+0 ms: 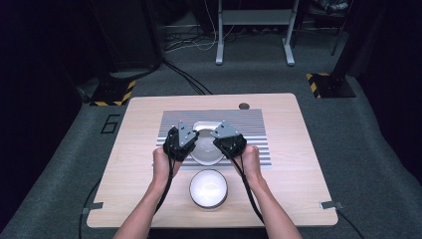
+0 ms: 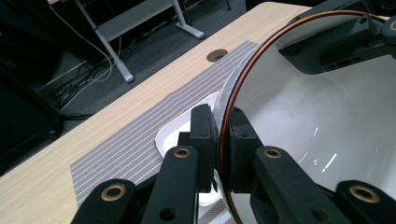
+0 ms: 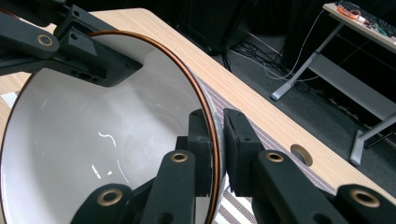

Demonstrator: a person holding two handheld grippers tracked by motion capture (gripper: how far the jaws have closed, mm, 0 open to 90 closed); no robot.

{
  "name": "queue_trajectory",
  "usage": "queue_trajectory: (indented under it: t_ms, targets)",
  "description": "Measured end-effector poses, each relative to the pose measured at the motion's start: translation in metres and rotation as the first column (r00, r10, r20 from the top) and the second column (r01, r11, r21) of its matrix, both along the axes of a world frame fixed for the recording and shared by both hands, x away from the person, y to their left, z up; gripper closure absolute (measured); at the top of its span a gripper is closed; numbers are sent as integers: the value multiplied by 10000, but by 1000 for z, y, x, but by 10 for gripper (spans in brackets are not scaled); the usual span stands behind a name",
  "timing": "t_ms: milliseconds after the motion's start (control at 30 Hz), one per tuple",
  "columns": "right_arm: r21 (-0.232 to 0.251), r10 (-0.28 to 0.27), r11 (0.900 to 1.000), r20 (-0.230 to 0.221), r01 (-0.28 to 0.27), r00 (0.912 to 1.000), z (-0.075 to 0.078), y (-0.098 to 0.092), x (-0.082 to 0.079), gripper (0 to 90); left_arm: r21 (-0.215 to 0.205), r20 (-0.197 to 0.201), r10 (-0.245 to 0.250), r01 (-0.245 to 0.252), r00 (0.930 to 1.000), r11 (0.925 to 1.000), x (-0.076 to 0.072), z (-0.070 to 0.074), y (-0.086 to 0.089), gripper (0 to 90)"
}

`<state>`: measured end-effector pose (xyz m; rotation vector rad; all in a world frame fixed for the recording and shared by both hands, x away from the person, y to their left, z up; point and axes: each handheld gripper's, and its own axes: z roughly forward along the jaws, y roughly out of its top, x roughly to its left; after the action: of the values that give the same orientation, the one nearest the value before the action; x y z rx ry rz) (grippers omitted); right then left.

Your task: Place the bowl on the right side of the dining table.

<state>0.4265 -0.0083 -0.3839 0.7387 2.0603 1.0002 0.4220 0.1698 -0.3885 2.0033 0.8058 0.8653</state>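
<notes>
Held bowl: white inside, thin copper-brown rim, sat between both grippers over the striped mat, mid-worktop. In the high view it overlapped a white rounded-square dish lying on the mat; couldn't tell whether the bowl touched it or hung just above.

Left gripper was clamped on the bowl's rim at its left side: one jaw on the outer wall, one inside, pads pressed to the wall. Right gripper was clamped the same way on the opposite rim, one jaw each side of the wall. Each gripper view showed the other gripper's jaws on the far rim. In both, the bowl looked tilted, mouth toward the camera.

Second bowl, also white inside with a dark rim, stood on bare wood nearer the person, just off the mat's near edge, between the forearms, not touched.

Worktop: light wood, round cable hole beyond the mat's far edge. Grey carpet around it; white desk legs and loose cables farther back.
</notes>
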Motion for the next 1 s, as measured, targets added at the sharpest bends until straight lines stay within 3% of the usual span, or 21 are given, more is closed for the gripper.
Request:
queue_trajectory:
  t_ms: [700,1000]
  targets:
    - [307,-167,9994,-267,176,9995,-8,-4,25,813,-55,-171,-38,37,9998,10000,25,-7,-3,837]
    - [118,-276,9995,-309,280,9991,-9,-4,32,813,-84,-213,-149,147,9997,9999,35,-10,-3,837]
